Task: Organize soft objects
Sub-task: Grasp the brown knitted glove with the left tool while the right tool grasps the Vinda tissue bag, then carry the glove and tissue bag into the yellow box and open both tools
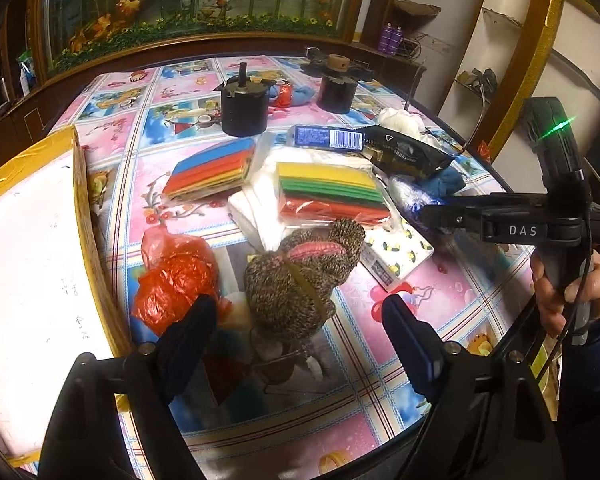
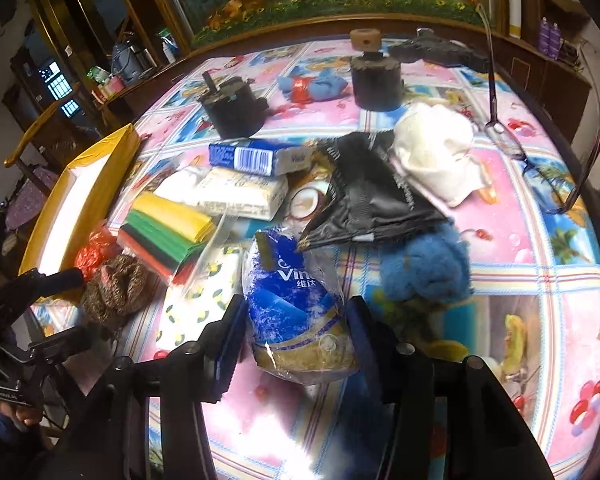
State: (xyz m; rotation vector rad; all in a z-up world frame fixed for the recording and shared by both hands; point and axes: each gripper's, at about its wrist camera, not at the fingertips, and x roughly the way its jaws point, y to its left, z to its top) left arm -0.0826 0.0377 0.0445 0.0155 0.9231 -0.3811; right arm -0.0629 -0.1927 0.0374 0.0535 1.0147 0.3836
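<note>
Soft objects: clustered mid-desk (image 1: 172, 92) on a pink and blue patterned cover.
Box: white inside, yellow rim (image 1: 80, 184), at 9 o'clock of the cluster.
Red plastic bag (image 1: 172, 280): crumpled, just beside the box, touching the left tool's left finger tip.
Left tool (image 1: 300, 316): fingers spread wide, gripping nothing; they flank the knitted item.
Knitted item (image 1: 300, 276): brown speckled with a pink band, at 6 o'clock of the cluster, between the spread fingers.
Coloured sheet packs: one (image 1: 212, 172) at 11 o'clock of the knitted item, one (image 1: 332, 188) at 12 o'clock, resting on white cloth.
Lemon-print tissue pack (image 1: 396, 256): at 3 o'clock of the knitted item.
Blue tissue pack (image 2: 296, 300): in clear wrap, lying between the right tool's fingers.
Right tool (image 2: 296, 320): fingers set close on both sides of the blue tissue pack; firm pinch cannot be confirmed.
Blue fluffy item (image 2: 424, 268): at 3 o'clock of the blue tissue pack.
Black pouch (image 2: 368, 200): at 12 o'clock, overlapping the pack's top.
</note>
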